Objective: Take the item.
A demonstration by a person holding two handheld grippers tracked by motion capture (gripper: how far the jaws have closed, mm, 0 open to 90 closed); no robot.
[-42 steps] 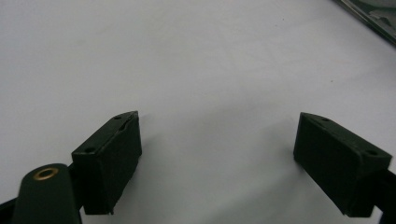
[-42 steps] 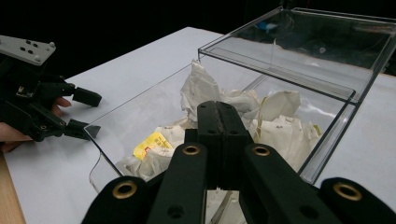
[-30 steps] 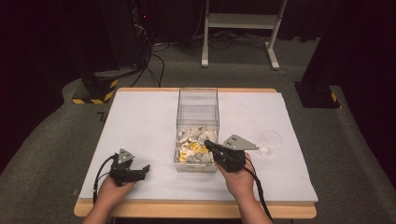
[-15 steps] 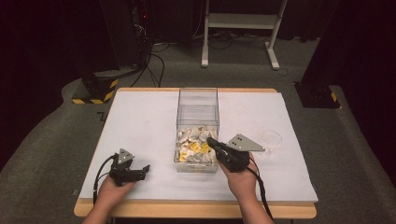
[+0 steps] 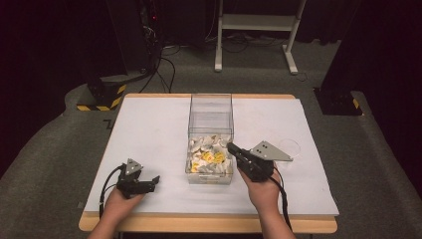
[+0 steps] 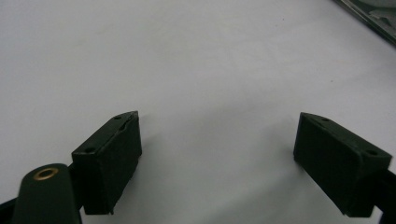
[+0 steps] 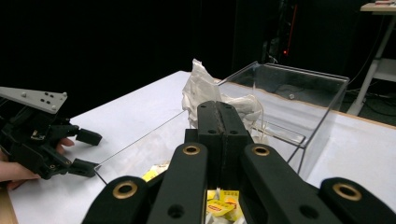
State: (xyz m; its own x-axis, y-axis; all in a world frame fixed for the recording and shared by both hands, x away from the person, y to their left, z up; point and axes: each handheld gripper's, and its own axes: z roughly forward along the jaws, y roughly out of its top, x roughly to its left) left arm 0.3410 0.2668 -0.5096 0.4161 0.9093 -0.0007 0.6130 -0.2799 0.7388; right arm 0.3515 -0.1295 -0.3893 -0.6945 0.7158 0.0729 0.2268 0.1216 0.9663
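Observation:
A clear plastic box point(image 5: 211, 117) stands in the middle of the white table point(image 5: 149, 124), its near half filled with several white and yellow packets point(image 5: 209, 157). My right gripper point(image 5: 233, 148) hovers at the box's near right edge. In the right gripper view, my right gripper point(image 7: 220, 109) is shut on a crumpled white packet point(image 7: 198, 88) that sticks out past the jaw tips above the box point(image 7: 299, 88). My left gripper point(image 5: 152, 181) rests low on the table left of the box. In its own view, my left gripper point(image 6: 219, 154) is open over bare table.
A clear round lid point(image 5: 291, 147) lies on the table right of my right hand. A corner of the box point(image 6: 373, 14) shows in the left gripper view. Beyond the table are cables, a white stand point(image 5: 254, 30) and dark floor.
My right gripper has shifted slightly to the right and up at the box's near edge, still shut. The left hand has not moved.

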